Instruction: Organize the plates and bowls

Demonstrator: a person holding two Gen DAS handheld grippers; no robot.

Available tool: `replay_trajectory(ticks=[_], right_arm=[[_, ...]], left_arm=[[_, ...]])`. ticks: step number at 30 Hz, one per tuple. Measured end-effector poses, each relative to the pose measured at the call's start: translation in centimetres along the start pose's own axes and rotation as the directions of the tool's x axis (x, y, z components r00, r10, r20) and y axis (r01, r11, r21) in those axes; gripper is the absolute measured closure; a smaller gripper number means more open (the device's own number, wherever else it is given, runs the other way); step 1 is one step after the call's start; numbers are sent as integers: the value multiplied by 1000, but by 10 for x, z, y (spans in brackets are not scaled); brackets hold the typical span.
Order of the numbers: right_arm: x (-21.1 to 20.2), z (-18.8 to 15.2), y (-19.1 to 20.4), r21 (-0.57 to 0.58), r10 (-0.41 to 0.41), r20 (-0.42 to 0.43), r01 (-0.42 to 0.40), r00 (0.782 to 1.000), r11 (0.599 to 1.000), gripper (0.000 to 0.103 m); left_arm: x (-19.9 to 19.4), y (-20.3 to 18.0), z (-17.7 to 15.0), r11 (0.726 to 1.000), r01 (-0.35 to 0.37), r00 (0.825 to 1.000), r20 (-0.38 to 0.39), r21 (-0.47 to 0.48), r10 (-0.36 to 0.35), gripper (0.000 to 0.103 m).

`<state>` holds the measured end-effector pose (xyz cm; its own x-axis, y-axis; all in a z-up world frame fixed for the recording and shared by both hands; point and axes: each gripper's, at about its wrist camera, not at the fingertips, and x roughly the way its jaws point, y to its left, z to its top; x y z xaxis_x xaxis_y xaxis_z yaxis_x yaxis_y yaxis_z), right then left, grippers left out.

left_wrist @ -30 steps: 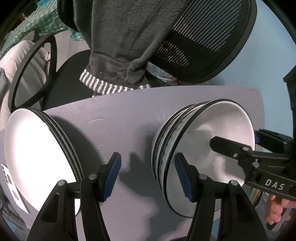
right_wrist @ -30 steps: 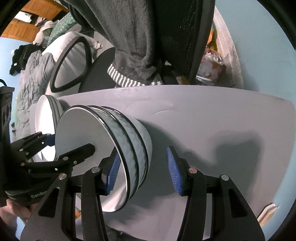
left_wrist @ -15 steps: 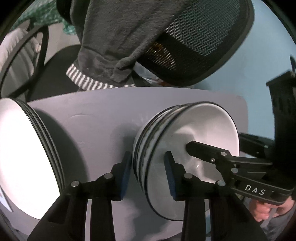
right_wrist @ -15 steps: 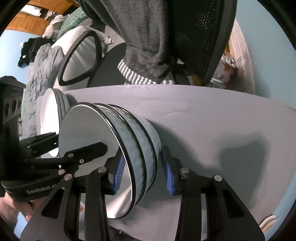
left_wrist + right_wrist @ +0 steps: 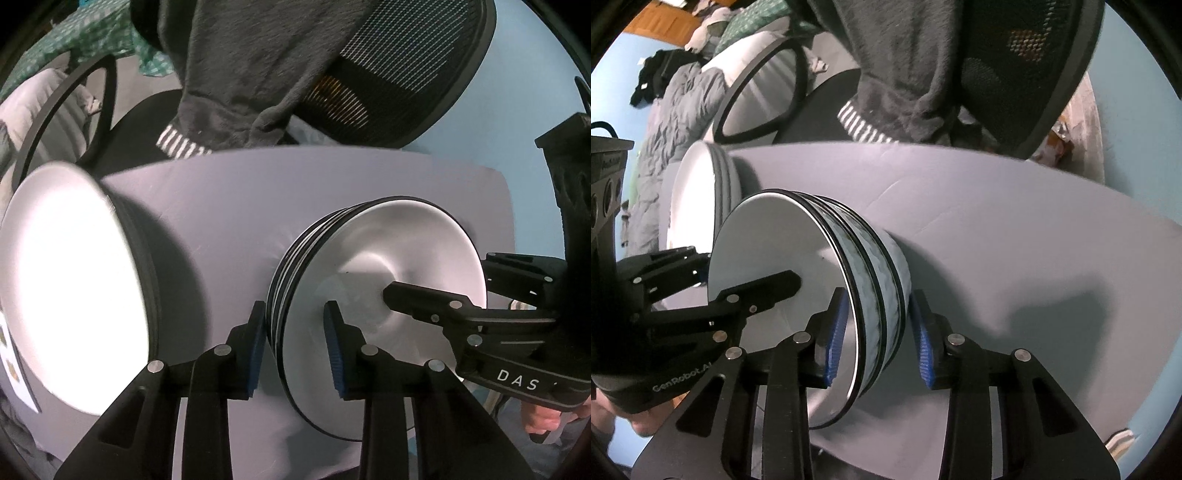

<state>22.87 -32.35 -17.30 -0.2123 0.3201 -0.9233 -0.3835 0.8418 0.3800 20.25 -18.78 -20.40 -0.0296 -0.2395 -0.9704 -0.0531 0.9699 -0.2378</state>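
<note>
— Gripping the stack of bowls (image 5: 373,295) from both sides, are you?

— Nearly. My left gripper (image 5: 295,345) straddles the rim on one side and my right gripper (image 5: 881,339) straddles the opposite rim. Both sets of jaws are closing, with the nested bowl walls between the blue pads (image 5: 836,339). On the left, I'd say the pads are at the rim or just short of it; on the right, the outer pad sits against the pale blue ribbed wall, but I can't tell whether the pinch is firm.

— Where do the bowls sit?

— On the grey mat (image 5: 221,206), mid-table, three nested as far as I can count from the right wrist view. The stack of plates (image 5: 70,295) stands well apart, towards the mat's far left end.

— So which step is this?

— Securing the bowls for a two-handed lift, I'd judge. Next I need both grips seated evenly, then a level rise with both hands together, so the nested bowls don't tip or slide apart.

— Any worry?

— Glazed rims are slick; an uneven squeeze could let the inner bowl shift.
</note>
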Motion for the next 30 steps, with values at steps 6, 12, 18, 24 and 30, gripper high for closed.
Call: replay_trajectory(ticks=[6,12,18,24,30], right_arm=[[13,-18,28,-28,3,-19,-4,1000,1000,72],[30,-35,62,-79,-9,-36,6,999,997,72],[45,-42,91,-101,-9,-49,4,999,995,72],[58,-52,119,-141,-15,-67,6,998,990,72],[69,-54,140,-164,-8,-84,-5,996,987,72]], left_arm=[[-6,19,-34,999,-28,1000,1,-36,28,74],[-12,45,-67,995,-36,999,2,-95,36,74],[-17,68,-95,987,-36,999,2,-159,37,74],[-26,92,-128,977,-35,999,9,-212,38,75],[-30,114,-144,964,-38,999,15,-265,43,75]])
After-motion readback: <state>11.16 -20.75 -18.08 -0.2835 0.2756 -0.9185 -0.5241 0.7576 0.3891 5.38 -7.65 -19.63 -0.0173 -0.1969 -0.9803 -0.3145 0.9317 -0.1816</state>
